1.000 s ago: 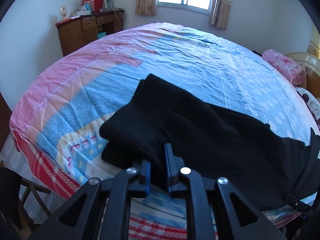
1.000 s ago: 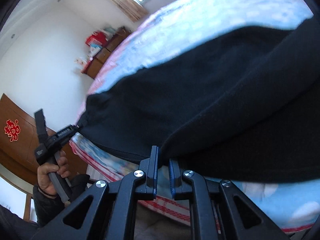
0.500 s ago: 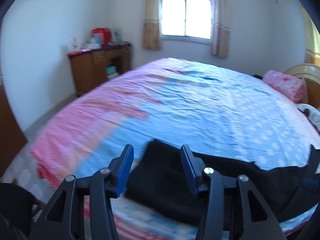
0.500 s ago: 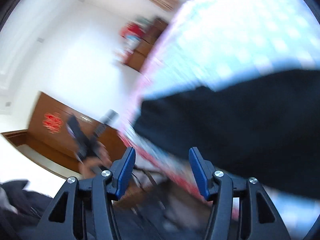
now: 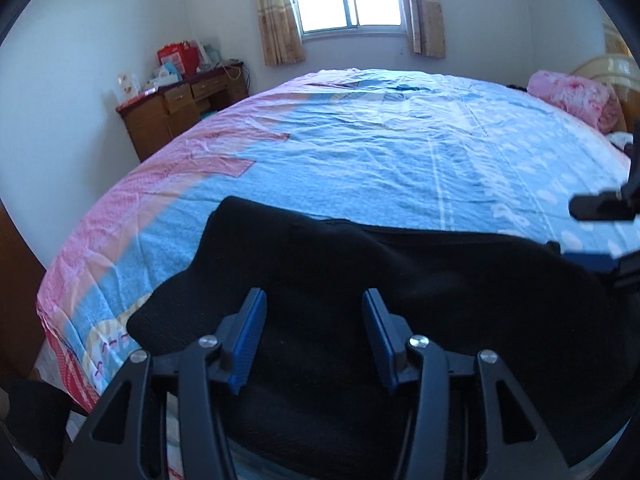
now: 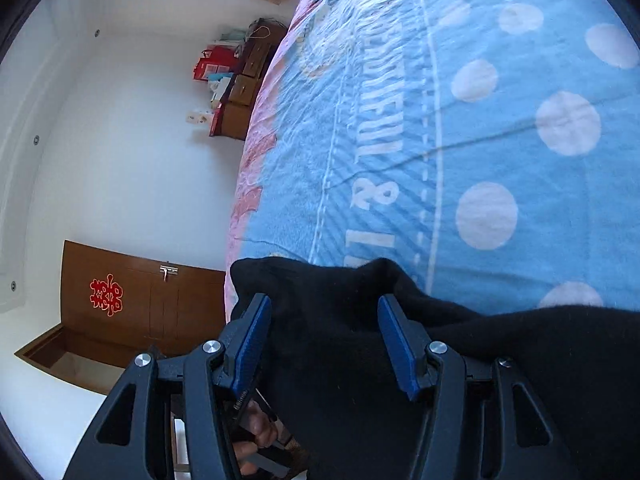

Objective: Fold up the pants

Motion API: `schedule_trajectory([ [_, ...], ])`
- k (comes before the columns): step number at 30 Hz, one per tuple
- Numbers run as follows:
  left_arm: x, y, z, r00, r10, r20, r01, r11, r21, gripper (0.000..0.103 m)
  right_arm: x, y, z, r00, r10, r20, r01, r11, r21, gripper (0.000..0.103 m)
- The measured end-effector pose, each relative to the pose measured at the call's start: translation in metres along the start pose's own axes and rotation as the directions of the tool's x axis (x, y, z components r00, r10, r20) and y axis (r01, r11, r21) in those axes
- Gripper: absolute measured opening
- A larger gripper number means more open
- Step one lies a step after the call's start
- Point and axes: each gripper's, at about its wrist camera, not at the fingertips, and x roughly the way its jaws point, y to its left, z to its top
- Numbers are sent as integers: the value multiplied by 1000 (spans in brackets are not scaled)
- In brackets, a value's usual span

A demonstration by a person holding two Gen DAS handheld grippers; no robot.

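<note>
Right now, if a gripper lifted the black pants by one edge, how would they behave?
The black pants would likely drape limply: they lie in soft folds on the bed. The thick, fuzzy-looking knit probably grips well but has some heft.

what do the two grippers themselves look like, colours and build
Both match. The left gripper and the right gripper are matte black frames with triangular cut-outs and round silver screw heads at the joints. Each carries two flat fingers faced with ribbed blue pads. No cables or markings show on either, and no sleeve is visible.
</note>
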Motion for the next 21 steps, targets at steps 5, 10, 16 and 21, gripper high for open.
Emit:
schedule_trajectory([
  [5, 3, 1, -1, 1000, 2, 11, -2, 1000, 10, 54, -2, 7, 7, 997, -80, 7, 81, 996, -47, 57],
  [10, 4, 1, -1, 1000, -6, 10, 6, 1000, 12, 55, 17, 11, 9, 991, -84, -105, 78, 995, -58, 58],
  [16, 4, -1, -1, 1000, -8, 8, 8, 1000, 29, 56, 21, 10, 34, 998, 33, -57, -32, 999, 17, 59],
  [21, 4, 0, -2, 1000, -16, 9, 16, 999, 35, 56, -7, -11, 56, 991, 18, 135, -28, 997, 70, 59],
])
